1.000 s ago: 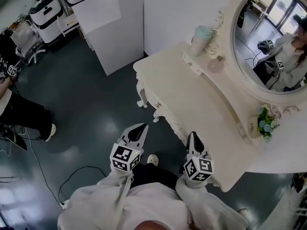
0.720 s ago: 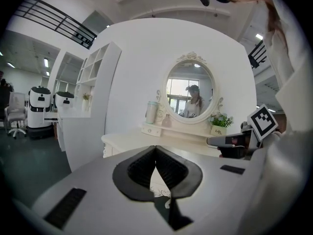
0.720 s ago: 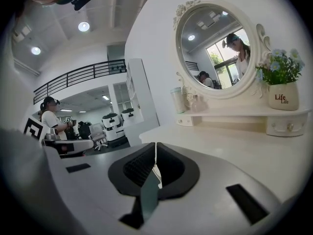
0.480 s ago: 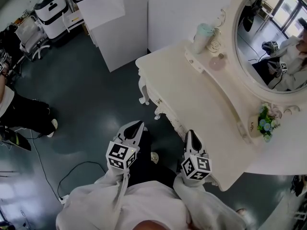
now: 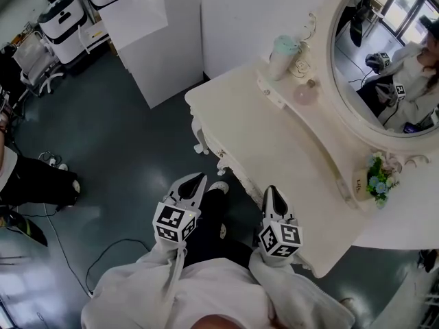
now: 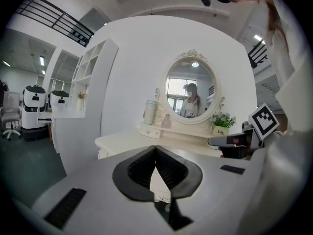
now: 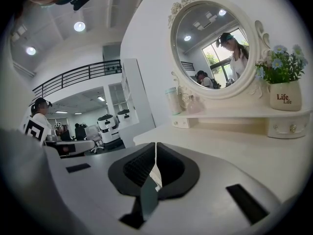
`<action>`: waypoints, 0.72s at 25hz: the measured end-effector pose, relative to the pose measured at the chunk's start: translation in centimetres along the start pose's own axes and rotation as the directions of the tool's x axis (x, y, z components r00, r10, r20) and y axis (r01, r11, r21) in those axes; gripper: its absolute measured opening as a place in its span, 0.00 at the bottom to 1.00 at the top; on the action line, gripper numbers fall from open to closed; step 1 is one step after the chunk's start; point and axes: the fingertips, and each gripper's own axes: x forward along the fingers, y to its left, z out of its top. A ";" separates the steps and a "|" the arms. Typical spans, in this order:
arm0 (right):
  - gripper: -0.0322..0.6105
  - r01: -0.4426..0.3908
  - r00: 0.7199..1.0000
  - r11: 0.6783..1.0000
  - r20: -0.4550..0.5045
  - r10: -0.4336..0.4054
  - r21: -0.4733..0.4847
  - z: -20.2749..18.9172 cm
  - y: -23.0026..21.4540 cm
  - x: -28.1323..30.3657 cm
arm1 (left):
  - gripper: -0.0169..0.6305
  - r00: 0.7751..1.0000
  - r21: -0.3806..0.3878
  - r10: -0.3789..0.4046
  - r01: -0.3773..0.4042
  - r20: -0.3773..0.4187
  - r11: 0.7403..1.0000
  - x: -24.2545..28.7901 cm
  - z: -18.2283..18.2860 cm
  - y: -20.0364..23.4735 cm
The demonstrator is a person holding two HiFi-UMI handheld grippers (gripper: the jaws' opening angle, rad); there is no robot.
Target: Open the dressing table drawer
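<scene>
A cream dressing table [image 5: 274,149] with carved legs and an oval mirror [image 5: 384,53] stands ahead and to the right in the head view. Its drawer front [image 5: 240,173] runs along the carved front edge, closed. My left gripper [image 5: 197,179] hovers over the floor just left of that edge, jaws shut and empty. My right gripper [image 5: 273,192] hangs at the table's front edge, jaws shut and empty. In the left gripper view the table [image 6: 127,143] lies beyond the closed left gripper [image 6: 155,150]. In the right gripper view the tabletop [image 7: 234,141] spreads past the closed right gripper [image 7: 155,146].
On the table's small shelf stand a mint tumbler [image 5: 282,55], a pink bottle [image 5: 306,91] and a flower pot [image 5: 374,180]. A white cabinet [image 5: 158,40] stands left of the table. White machines [image 5: 65,22] and a seated person [image 5: 27,177] are at the far left. A cable [image 5: 103,252] lies on the floor.
Both grippers have stayed about where they were in the view. The table has shifted slightly left in the picture. The person's shoe below has moved up beside the left gripper.
</scene>
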 end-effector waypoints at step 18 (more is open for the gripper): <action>0.11 0.054 0.998 0.998 0.010 -0.054 0.026 6.8 -3.3 11.8 | 0.05 0.996 0.014 -0.083 0.084 -0.029 0.996 13.0 5.6 5.3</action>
